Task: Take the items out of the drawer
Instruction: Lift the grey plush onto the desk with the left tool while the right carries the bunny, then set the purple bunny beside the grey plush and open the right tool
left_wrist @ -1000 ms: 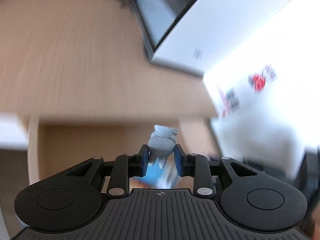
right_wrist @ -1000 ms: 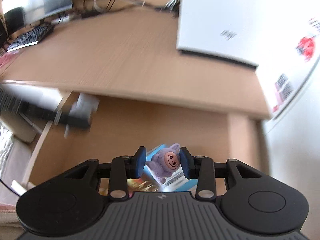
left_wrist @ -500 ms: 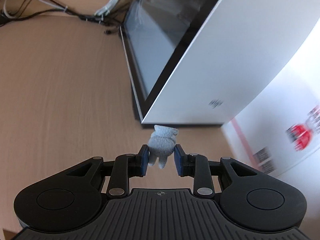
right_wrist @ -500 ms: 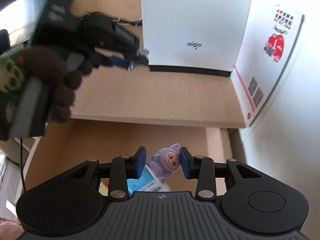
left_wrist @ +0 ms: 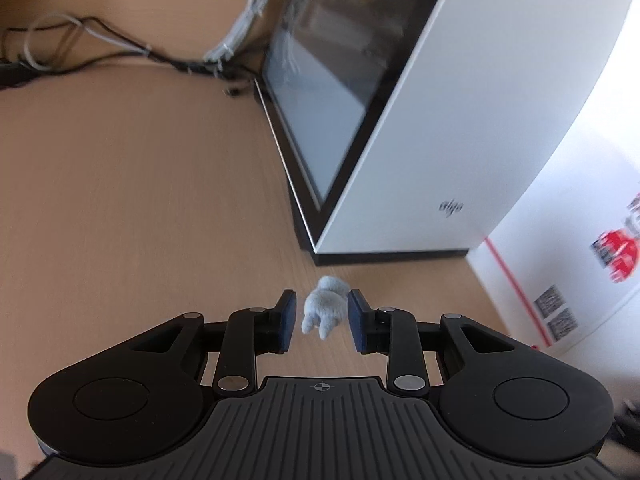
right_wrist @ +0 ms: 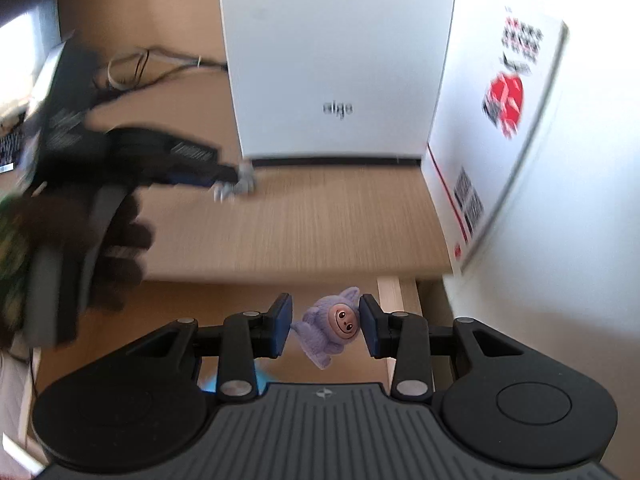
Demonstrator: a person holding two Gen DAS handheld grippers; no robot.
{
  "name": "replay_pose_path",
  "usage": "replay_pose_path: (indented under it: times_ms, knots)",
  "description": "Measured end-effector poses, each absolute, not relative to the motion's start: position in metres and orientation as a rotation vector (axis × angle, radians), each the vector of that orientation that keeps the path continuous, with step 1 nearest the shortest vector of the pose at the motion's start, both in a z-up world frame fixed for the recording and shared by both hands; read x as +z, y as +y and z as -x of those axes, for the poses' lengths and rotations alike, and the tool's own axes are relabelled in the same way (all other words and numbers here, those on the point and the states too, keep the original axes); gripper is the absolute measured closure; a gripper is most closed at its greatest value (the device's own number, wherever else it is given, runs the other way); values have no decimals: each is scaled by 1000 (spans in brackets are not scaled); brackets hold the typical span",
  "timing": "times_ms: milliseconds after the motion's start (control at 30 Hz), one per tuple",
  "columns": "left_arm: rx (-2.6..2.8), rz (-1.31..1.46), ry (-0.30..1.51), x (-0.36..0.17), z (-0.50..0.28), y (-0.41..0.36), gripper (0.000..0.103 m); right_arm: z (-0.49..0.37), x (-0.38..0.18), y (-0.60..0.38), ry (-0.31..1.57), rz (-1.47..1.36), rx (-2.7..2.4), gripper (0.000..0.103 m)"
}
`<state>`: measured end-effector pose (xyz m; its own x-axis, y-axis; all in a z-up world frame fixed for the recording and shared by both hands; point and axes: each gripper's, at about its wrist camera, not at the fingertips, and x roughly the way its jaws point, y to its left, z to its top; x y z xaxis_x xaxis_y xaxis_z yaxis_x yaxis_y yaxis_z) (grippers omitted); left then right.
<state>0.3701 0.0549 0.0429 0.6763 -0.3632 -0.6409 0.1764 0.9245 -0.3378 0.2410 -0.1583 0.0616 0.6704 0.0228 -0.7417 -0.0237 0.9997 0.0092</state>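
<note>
Left hand-held gripper [left_wrist: 322, 320] clamped on grey plush figure [left_wrist: 323, 312], white computer case [left_wrist: 460, 120] ahead on bench [left_wrist: 140, 200]; right hand-held gripper [right_wrist: 325, 326] clamped on purple plush figure [right_wrist: 330, 330].

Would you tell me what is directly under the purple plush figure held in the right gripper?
Under the purple plush figure, held by the right gripper, lies the open drawer with its light wooden side rail. The gripper's body covers most of the drawer's contents; only a blue scrap shows.

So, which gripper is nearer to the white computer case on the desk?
Left. The left gripper holds its grey toy just before the computer case; the right gripper hangs over the drawer edge.
</note>
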Motion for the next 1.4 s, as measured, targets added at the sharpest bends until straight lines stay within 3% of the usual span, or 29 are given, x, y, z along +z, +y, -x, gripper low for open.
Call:
replay_pose_path:
  times_ms: [333, 967, 1033, 1167, 1233, 1400]
  knots:
    - [-242, 272, 777, 63, -273, 118, 72, -330, 64, -143, 752, 40, 3, 67]
    - [-242, 209, 1107, 0, -211, 146, 72, -373, 10, -113, 823, 145, 40, 66]
    - [-262, 204, 1124, -3, -213, 144, 72, -370, 9, -115, 817, 154, 35, 57]
    - [-304, 166, 1188, -17, -221, 139, 72, -357, 21, -117, 792, 174, 16, 54]
    - [-323, 135, 1245, -28, -229, 134, 72, -343, 34, -120, 771, 146, 21, 43]
    - [-378, 93, 1352, -52, -245, 120, 72, -297, 58, -122, 757, 99, 59, 34]
